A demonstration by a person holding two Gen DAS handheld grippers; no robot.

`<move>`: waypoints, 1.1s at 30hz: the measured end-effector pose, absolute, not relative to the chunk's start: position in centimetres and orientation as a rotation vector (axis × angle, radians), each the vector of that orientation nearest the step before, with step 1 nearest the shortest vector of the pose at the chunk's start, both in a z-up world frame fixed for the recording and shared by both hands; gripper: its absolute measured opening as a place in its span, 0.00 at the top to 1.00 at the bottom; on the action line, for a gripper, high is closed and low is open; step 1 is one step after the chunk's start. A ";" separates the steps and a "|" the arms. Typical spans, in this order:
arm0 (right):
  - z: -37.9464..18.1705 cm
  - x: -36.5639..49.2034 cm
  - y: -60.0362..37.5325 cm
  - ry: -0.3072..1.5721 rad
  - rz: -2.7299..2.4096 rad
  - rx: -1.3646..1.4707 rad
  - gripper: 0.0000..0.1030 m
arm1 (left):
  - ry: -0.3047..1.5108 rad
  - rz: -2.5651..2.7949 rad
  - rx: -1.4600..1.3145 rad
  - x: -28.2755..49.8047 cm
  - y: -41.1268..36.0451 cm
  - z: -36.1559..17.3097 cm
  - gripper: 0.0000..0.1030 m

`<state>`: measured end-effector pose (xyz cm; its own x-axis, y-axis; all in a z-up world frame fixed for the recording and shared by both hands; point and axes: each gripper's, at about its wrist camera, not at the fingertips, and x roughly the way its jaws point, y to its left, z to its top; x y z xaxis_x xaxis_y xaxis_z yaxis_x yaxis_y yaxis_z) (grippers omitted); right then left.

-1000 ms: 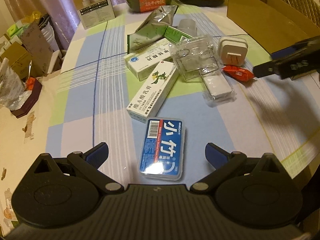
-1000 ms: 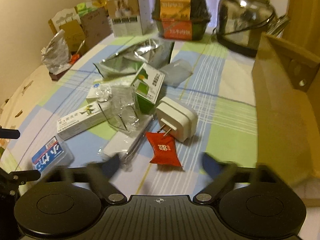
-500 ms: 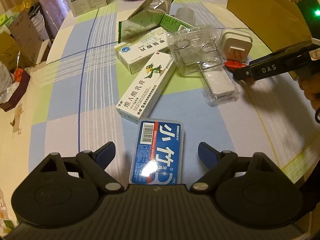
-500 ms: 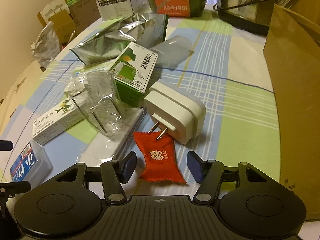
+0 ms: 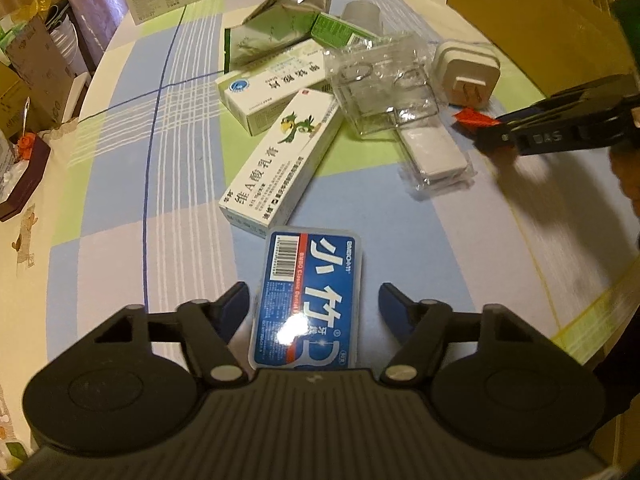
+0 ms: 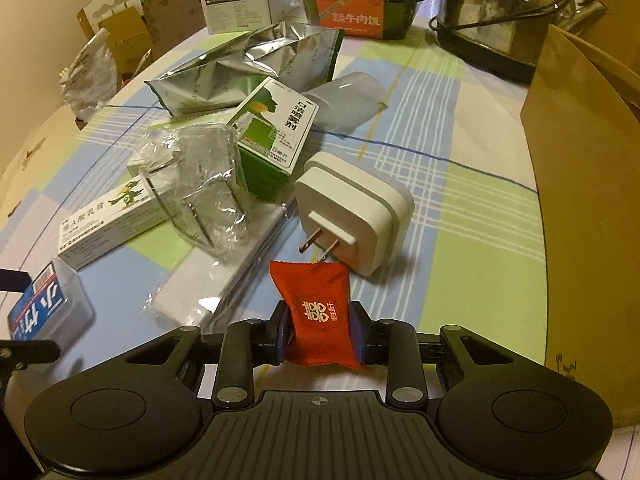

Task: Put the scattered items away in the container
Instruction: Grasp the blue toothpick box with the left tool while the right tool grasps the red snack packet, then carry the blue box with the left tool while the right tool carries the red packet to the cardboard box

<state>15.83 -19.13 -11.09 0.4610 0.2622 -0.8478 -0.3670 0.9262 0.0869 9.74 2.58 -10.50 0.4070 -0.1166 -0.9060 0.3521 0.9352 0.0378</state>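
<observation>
While wide open, the left gripper (image 5: 314, 306) straddles the blue floss case (image 5: 310, 296) lying flat on the desk (image 5: 120, 184); centre it before closing. Right view: right gripper (image 6: 320, 334) pinches the red sachet (image 6: 318, 316); lift clear of the white plug (image 6: 354, 216), toward the cardboard box (image 6: 584, 200) at right.

The long white box (image 5: 280, 168) read "维A酸乳膏". The blue case (image 5: 308, 300) carried "Classic Dental" and a barcode. The orange-labelled container (image 6: 358, 8) read "牛肉饭", and the other gripper's finger (image 5: 556, 136) showed "DAS".
</observation>
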 end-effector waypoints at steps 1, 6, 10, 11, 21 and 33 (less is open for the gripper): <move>-11.0 15.6 -19.3 1.021 0.385 -0.108 0.68 | 1.123 -0.295 0.246 9.8 2.5 -10.6 0.50; -10.3 14.4 -19.9 1.017 0.374 -0.085 0.68 | 1.141 -0.286 0.268 9.8 2.3 -10.4 0.51; -9.2 13.3 -20.5 1.003 0.364 -0.069 0.68 | 1.117 -0.292 0.270 9.2 1.8 -9.1 0.51; -8.9 13.0 -20.6 0.998 0.361 -0.069 0.68 | 1.111 -0.293 0.269 9.1 1.7 -8.8 0.51; -5.7 9.5 -22.6 0.957 0.323 -0.043 0.68 | 1.060 -0.311 0.248 6.9 -0.3 -5.5 0.51; -1.7 5.6 -25.2 0.904 0.269 -0.015 0.68 | 0.987 -0.362 0.208 4.1 -3.9 -1.4 0.51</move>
<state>5.61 -25.22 -1.74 0.5873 0.2247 -0.7775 -0.2371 0.9663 0.1001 4.08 -3.93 -1.37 0.4983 -0.2029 -0.8429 0.3897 0.9209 0.0087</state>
